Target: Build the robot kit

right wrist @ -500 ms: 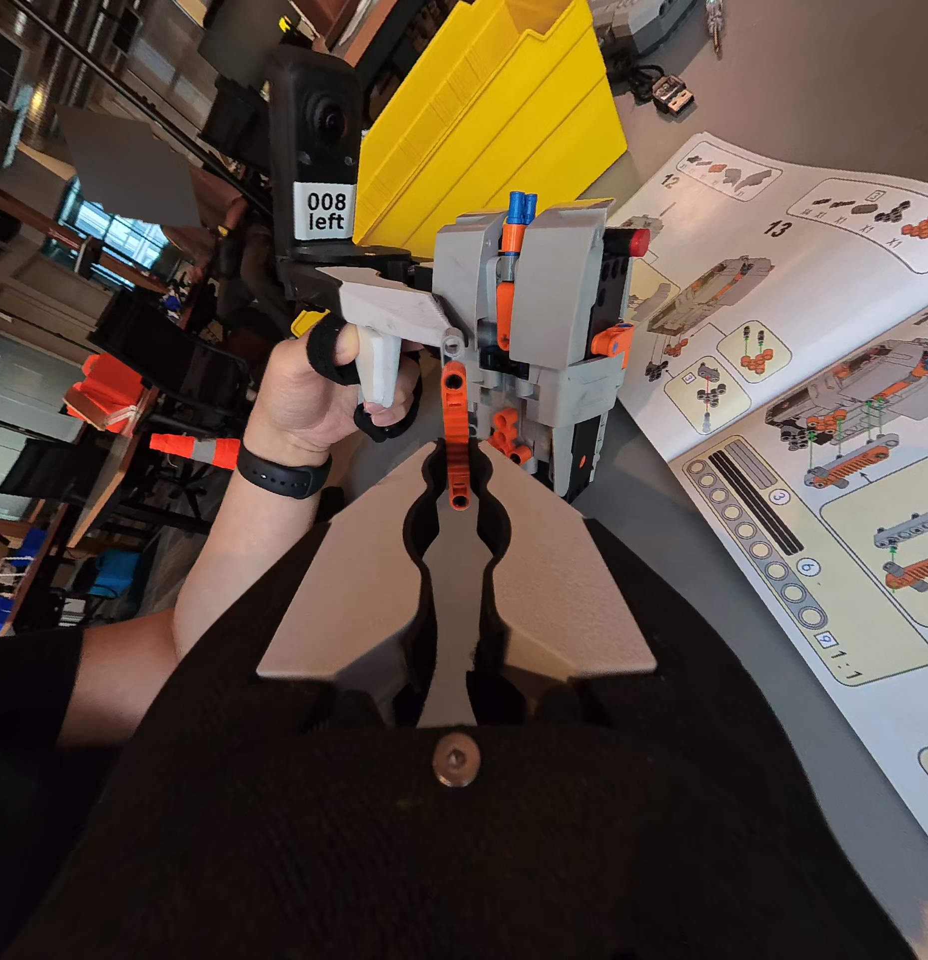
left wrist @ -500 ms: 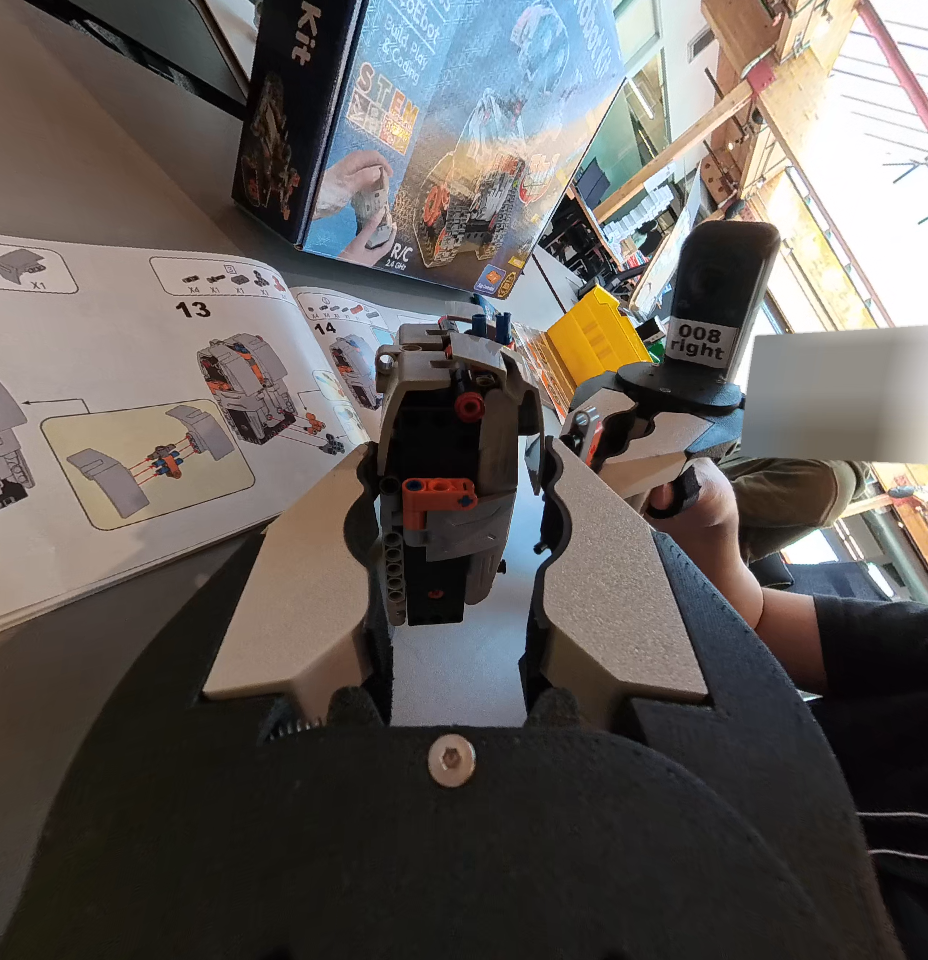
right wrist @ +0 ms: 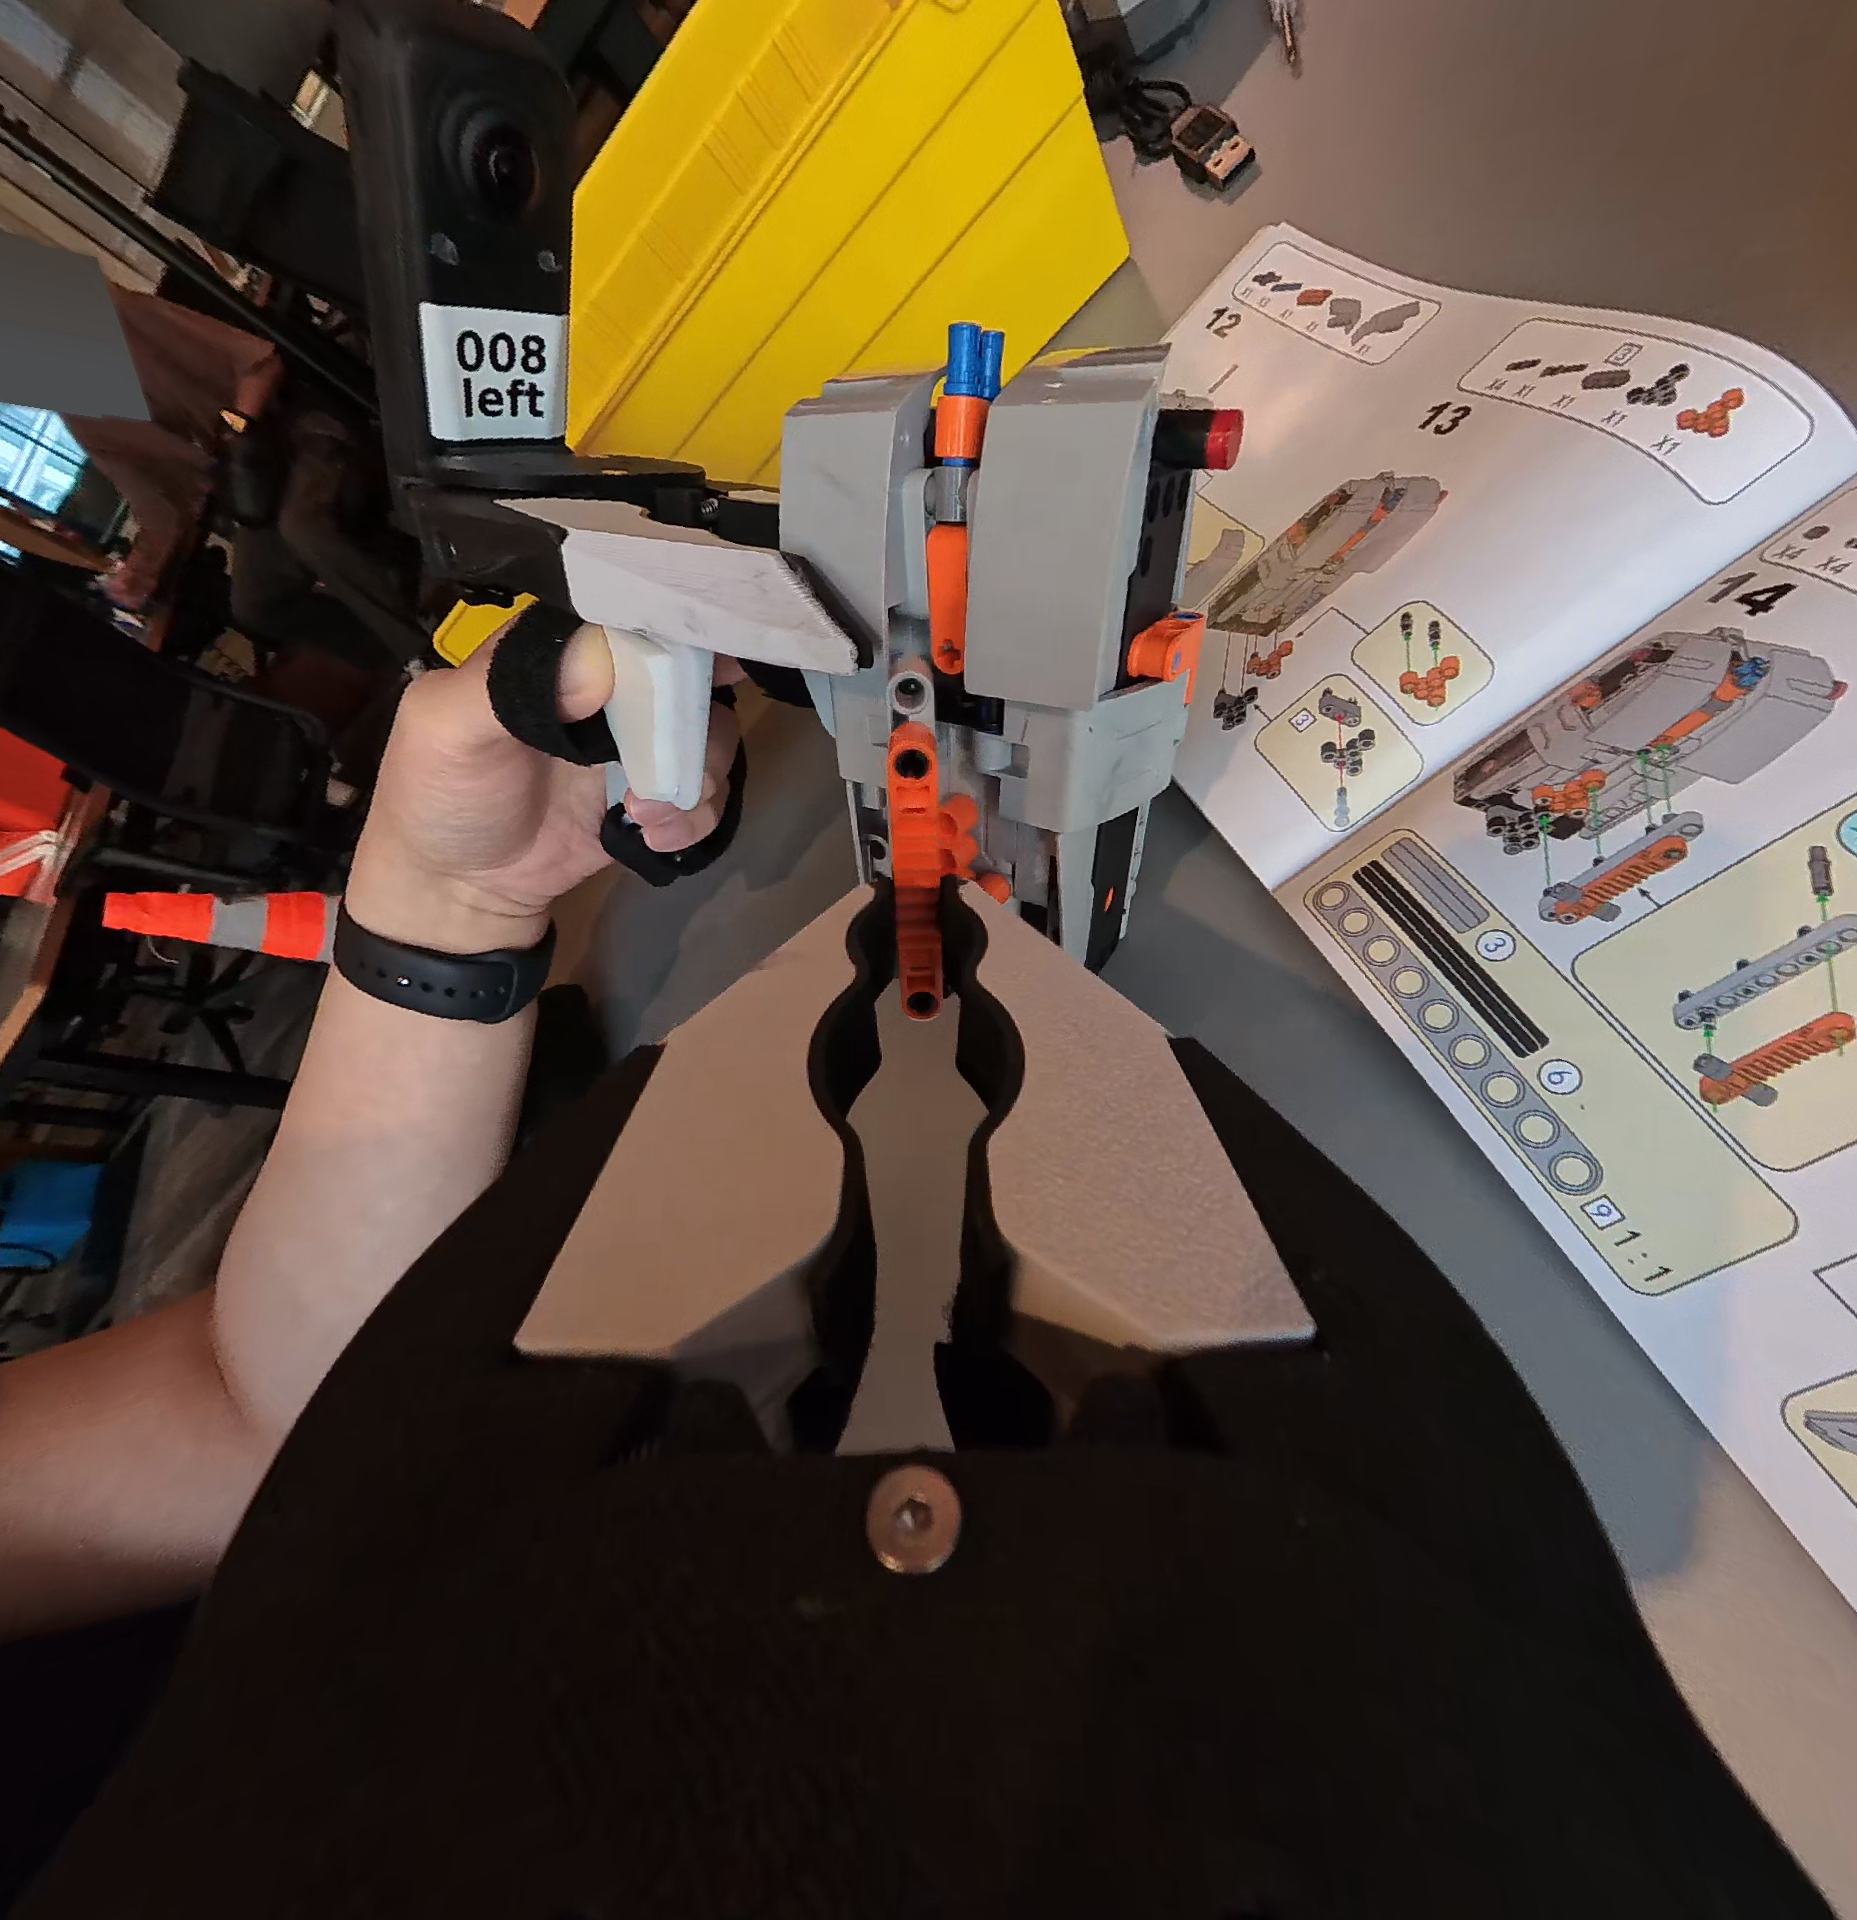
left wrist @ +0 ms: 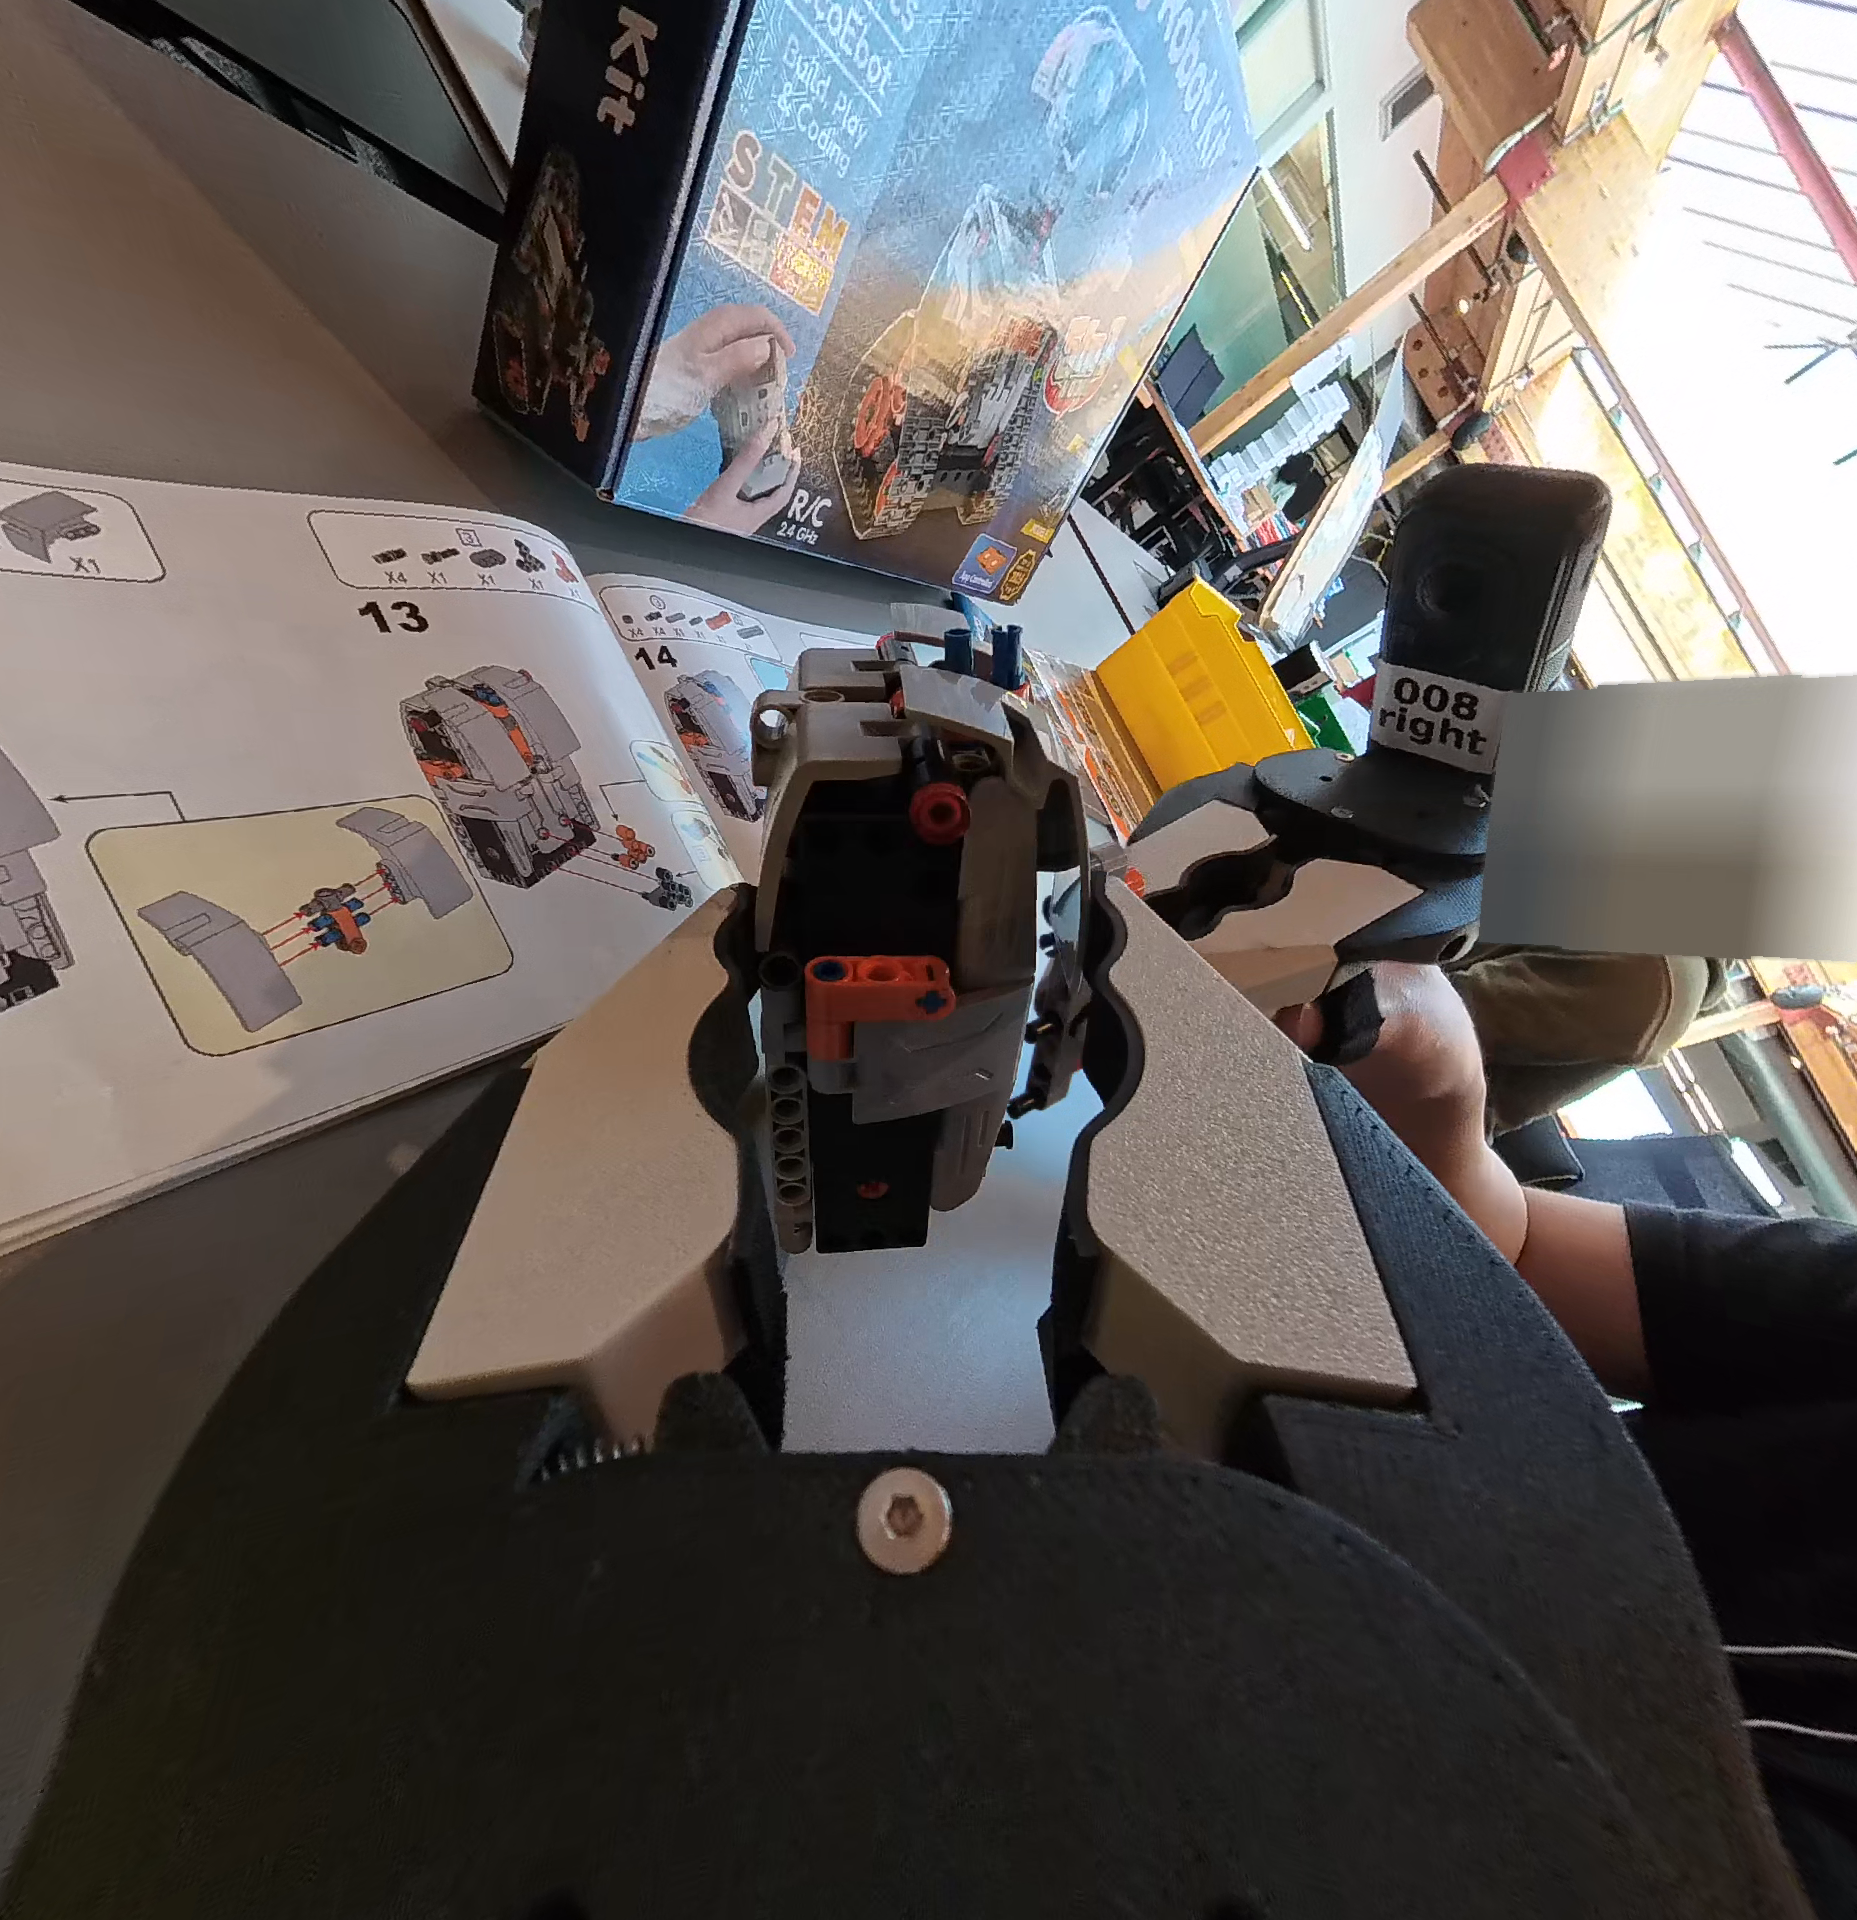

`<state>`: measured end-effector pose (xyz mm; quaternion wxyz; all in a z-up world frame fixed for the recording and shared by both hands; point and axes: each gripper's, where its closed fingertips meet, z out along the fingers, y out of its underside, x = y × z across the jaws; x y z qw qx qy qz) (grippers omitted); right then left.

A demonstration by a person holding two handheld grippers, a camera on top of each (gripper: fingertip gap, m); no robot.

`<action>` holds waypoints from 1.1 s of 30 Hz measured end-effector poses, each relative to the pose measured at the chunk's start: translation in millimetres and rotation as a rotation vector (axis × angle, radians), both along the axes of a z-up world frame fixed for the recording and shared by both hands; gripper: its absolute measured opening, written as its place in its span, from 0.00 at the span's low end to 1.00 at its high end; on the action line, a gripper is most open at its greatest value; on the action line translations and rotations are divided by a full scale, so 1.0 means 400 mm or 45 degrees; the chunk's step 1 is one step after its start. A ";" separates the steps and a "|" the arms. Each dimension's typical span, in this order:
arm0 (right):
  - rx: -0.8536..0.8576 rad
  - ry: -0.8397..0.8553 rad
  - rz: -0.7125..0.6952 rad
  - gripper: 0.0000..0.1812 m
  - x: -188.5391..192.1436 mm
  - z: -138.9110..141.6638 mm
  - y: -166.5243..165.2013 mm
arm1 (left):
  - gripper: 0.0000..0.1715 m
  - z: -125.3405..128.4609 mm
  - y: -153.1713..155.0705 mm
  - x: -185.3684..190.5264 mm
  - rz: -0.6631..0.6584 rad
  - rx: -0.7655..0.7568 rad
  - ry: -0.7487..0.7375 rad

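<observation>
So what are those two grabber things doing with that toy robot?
A person holds a gripper in each hand. The left gripper is clamped around the grey and black brick model, holding it up above the table. The right gripper pinches an orange toothed beam against the model's side. An open instruction booklet lies beside them.

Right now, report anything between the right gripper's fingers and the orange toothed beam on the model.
Nothing visible: the orange toothed beam sits pinched between the fingers of the right gripper, while the left gripper grips the brick model.
</observation>
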<state>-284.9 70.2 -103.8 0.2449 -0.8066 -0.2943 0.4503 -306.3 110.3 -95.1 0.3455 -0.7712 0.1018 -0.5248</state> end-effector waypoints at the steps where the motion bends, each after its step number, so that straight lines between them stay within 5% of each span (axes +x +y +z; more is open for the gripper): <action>1: 0.008 -0.007 -0.005 0.04 0.000 -0.002 0.001 | 0.36 0.000 0.000 0.000 0.000 0.001 0.000; 12: 0.046 -0.053 0.003 0.04 -0.006 -0.013 -0.002 | 0.36 0.000 0.001 -0.001 0.000 -0.002 -0.006; 18: -0.023 0.121 0.130 0.04 -0.009 0.021 -0.020 | 0.36 -0.001 0.001 -0.003 -0.001 -0.008 -0.015; 33: -0.093 1.069 0.802 0.03 0.093 0.323 -0.183 | 0.36 0.001 -0.001 0.000 -0.008 0.003 -0.007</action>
